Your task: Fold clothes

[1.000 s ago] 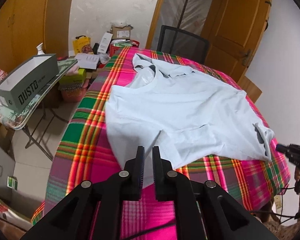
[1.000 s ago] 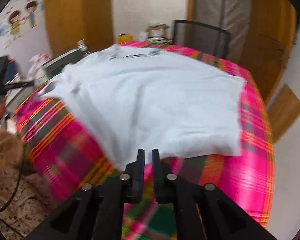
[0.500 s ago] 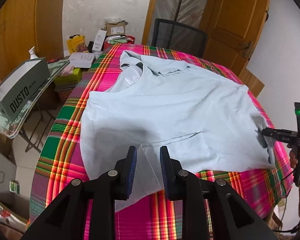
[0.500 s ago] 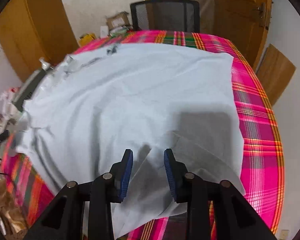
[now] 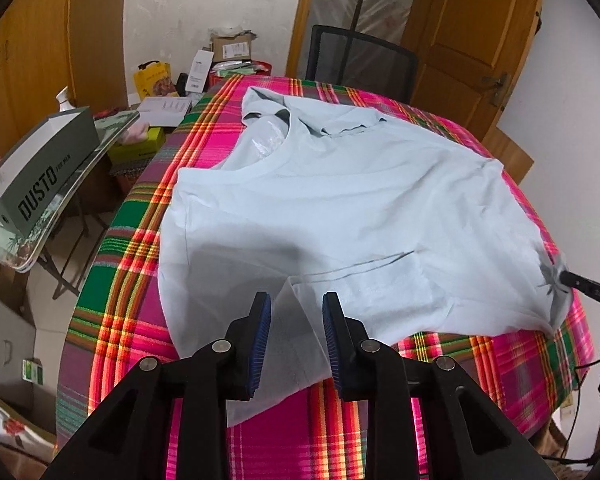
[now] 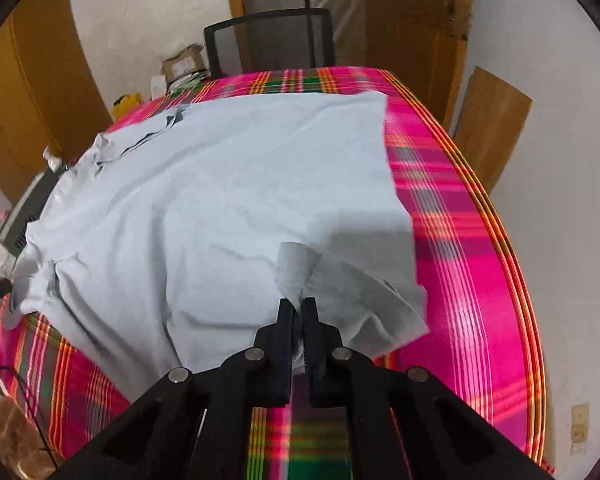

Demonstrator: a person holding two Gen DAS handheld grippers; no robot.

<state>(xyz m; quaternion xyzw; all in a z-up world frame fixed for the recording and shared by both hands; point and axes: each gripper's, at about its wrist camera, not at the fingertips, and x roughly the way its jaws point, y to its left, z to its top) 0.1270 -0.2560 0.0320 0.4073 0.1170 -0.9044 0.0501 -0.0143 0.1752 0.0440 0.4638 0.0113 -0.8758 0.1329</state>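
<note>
Pinching a raised tuck of the pale blue shirt (image 6: 228,184), the right gripper (image 6: 299,308) has its fingers closed to lift it, while the left gripper (image 5: 296,312) hovers with fingers spread around a fabric edge on the plaid tabletop (image 5: 500,360), holding nothing.

The right gripper (image 6: 299,305), parted half a second ago, now pinches a bunched corner of the pale blue shirt (image 6: 228,200); the left gripper (image 5: 296,312) spreads wider (fabric between its fingers, ungripped).

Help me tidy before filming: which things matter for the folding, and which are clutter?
Job: light blue T-shirt, plaid tablecloth, left gripper, right gripper.
Clutter: DUSTO box, black chair, cardboard box, yellow bag.
</note>
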